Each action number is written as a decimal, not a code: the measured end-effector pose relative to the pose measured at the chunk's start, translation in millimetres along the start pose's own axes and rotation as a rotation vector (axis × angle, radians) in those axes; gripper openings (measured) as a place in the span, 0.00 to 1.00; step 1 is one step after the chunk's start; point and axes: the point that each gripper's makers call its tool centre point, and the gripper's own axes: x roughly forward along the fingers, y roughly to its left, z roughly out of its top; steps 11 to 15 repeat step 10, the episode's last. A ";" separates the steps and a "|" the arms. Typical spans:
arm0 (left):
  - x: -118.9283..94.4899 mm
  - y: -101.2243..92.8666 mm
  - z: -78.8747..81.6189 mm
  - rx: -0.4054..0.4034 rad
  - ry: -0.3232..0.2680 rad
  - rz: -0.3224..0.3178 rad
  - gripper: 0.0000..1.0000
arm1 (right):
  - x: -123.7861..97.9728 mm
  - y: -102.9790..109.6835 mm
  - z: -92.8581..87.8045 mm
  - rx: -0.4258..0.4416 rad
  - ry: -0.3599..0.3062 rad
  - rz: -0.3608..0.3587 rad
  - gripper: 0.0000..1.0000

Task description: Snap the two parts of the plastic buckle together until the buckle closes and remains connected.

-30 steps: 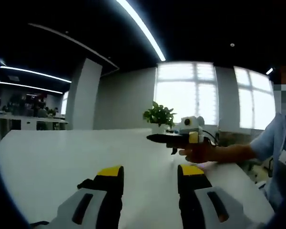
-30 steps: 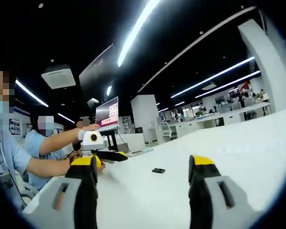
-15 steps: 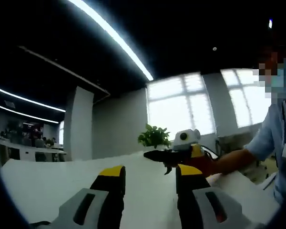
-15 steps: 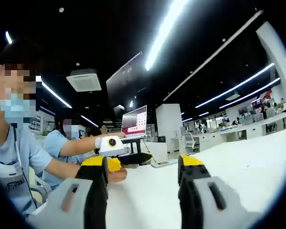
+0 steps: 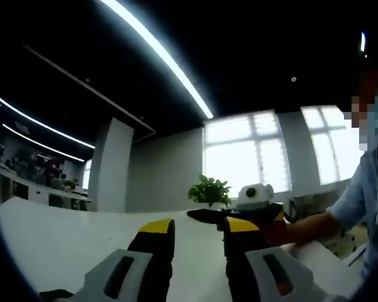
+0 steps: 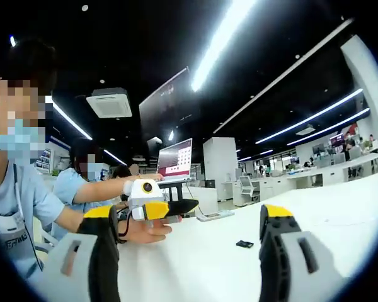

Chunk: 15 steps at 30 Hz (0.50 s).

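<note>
A large open-plan office with a dark ceiling crossed by long strip lights, bright windows along one wall and a square white pillar. A wide white bench spreads under both views. A person in a light blue shirt sits at its edge. Farther back a monitor glows on a stand, and a potted plant stands before the windows.

The right hand-held gripper rises from the bottom of its own view, its yellow-tipped jaws spread wide with nothing between them. The left hand-held gripper has its jaws parted by a narrower gap, also empty; in the right gripper view it shows at the person's hand.

One small dark buckle part lies flat on the bench, between the right gripper's jaws in the picture but well beyond them, too small to show detail.
</note>
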 end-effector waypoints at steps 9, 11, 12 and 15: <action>-1.5 3.1 -0.4 0.061 0.010 0.027 0.28 | -6.1 -6.7 -7.7 0.029 0.021 -0.039 0.76; -1.5 3.4 -0.9 0.061 0.013 0.031 0.28 | -5.9 -7.8 -10.0 0.026 0.029 -0.045 0.76; -1.5 3.4 -0.9 0.061 0.013 0.031 0.28 | -5.9 -7.8 -10.0 0.026 0.029 -0.045 0.76; -1.5 3.4 -0.9 0.061 0.013 0.031 0.28 | -5.9 -7.8 -10.0 0.026 0.029 -0.045 0.76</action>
